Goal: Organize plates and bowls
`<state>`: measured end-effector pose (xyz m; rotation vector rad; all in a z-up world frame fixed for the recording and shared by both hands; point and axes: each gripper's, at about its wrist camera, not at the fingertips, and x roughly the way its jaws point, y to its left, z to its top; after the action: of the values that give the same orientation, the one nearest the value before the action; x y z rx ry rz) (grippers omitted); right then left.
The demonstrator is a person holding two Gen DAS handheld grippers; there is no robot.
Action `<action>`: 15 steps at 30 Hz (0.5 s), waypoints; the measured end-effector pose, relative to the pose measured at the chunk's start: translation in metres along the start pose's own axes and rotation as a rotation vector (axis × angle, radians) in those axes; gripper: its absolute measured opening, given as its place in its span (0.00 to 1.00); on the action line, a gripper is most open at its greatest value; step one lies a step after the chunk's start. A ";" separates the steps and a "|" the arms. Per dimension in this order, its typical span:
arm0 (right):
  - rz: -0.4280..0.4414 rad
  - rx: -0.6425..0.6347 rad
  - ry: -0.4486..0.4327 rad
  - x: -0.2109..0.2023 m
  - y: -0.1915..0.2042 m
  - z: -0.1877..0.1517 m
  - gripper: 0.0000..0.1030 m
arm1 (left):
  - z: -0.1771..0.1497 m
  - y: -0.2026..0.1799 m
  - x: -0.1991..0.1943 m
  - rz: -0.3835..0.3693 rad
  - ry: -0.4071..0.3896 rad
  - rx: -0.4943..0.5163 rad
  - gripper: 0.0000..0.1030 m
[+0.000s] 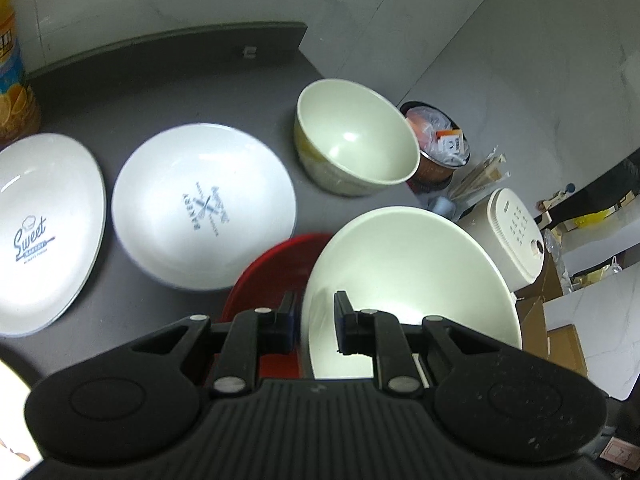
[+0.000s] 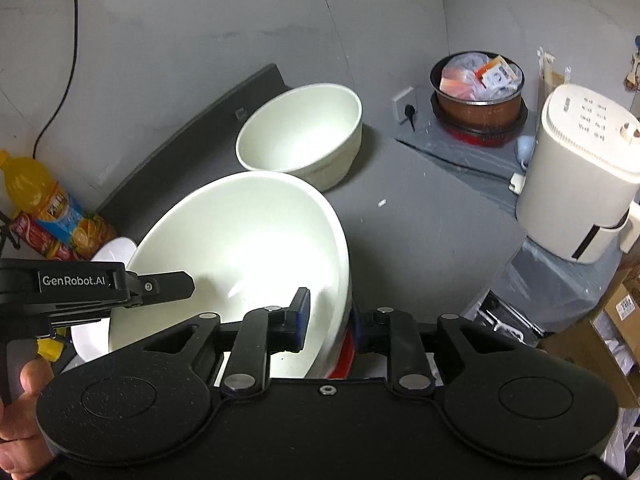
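Observation:
A large cream bowl [image 1: 408,280] sits tilted over a red plate [image 1: 272,276] at the dark counter's near edge. My left gripper [image 1: 314,320] straddles the bowl's left rim, one finger inside and one outside, shut on it. My right gripper [image 2: 330,322] is shut on the same bowl [image 2: 240,248] at its right rim, with the red plate [image 2: 346,354] just below. A smaller cream bowl [image 1: 356,148] [image 2: 300,136] stands farther back. Two white printed plates [image 1: 204,208] [image 1: 40,232] lie to the left.
An orange juice bottle [image 2: 44,208] stands at the far left by the wall. Beyond the counter's right edge are a pot full of packets [image 2: 478,92], a white appliance [image 2: 580,176] and cardboard boxes [image 2: 600,336].

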<state>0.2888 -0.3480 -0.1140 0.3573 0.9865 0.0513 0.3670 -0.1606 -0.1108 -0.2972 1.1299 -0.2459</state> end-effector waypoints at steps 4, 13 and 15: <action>-0.008 0.020 0.015 0.006 0.001 -0.003 0.27 | -0.003 0.005 0.006 0.002 0.015 0.001 0.17; -0.039 0.009 0.013 0.010 0.003 -0.005 0.32 | -0.002 0.009 0.012 0.063 0.027 0.024 0.17; -0.031 0.005 0.000 0.007 0.002 -0.004 0.32 | 0.000 0.010 0.012 0.075 0.026 0.024 0.18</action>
<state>0.2898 -0.3437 -0.1210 0.3466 0.9926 0.0205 0.3718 -0.1552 -0.1245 -0.2306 1.1611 -0.1975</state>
